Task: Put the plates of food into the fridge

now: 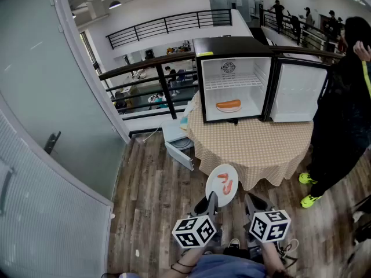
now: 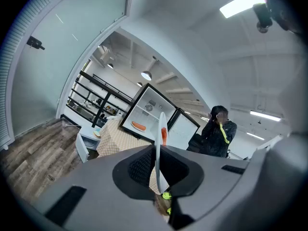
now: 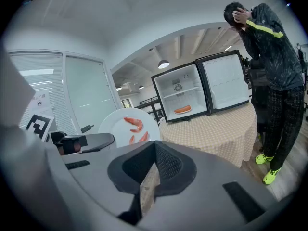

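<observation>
A white plate of shrimp (image 1: pixel 222 184) hangs above the wood floor in front of the table, with my left gripper (image 1: pixel 213 200) shut on its near rim. In the left gripper view the plate (image 2: pixel 159 134) stands edge-on between the pads. My right gripper (image 1: pixel 250 200) is beside it, shut and holding nothing; its view shows the shrimp plate (image 3: pixel 129 125) to its left. The small fridge (image 1: pixel 235 80) stands on the table with its door (image 1: pixel 300 91) swung open to the right. A plate with a sausage (image 1: pixel 228 105) lies on the fridge floor below an empty wire shelf.
The round table (image 1: pixel 255 149) has a checked cloth hanging to the floor. A person in dark clothes (image 1: pixel 342 114) stands at the table's right side near the open door. A white drawer unit (image 1: pixel 177 141) sits left of the table. A glass wall (image 1: pixel 40 126) runs along the left.
</observation>
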### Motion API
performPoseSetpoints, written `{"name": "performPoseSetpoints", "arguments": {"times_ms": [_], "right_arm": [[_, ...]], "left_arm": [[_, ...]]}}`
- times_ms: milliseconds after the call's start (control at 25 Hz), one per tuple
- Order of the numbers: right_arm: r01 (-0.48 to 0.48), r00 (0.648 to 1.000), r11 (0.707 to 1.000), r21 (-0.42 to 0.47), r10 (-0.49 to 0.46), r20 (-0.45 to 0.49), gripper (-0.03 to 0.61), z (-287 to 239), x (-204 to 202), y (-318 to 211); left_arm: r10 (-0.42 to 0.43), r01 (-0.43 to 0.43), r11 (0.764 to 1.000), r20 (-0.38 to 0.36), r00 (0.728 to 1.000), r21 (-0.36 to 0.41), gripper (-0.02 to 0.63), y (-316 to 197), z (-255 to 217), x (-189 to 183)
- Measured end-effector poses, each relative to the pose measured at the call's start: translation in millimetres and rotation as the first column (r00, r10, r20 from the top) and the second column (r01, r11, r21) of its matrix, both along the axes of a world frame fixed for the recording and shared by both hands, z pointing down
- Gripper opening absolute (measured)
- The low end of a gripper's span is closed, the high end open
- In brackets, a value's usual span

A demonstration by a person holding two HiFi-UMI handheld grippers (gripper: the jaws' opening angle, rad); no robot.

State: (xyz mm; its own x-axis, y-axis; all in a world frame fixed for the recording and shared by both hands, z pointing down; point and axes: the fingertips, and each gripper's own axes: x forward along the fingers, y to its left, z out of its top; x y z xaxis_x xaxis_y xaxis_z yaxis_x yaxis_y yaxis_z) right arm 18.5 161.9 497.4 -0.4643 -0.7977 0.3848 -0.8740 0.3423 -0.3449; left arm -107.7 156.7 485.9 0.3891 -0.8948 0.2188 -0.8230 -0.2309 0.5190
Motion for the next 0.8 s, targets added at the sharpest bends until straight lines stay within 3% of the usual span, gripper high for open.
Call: {"name": "performPoseSetpoints", "arguments": {"times_ms": [800], "right_arm": [[0.034, 0.999, 0.999, -0.003, -0.034, 0.009, 0.015, 12.9, 58.5, -64.3]], "left_arm": [[-0.018, 0.018, 1.000, -0.013, 1.000, -0.025, 0.029, -60.2, 14.6, 59.0]]}}
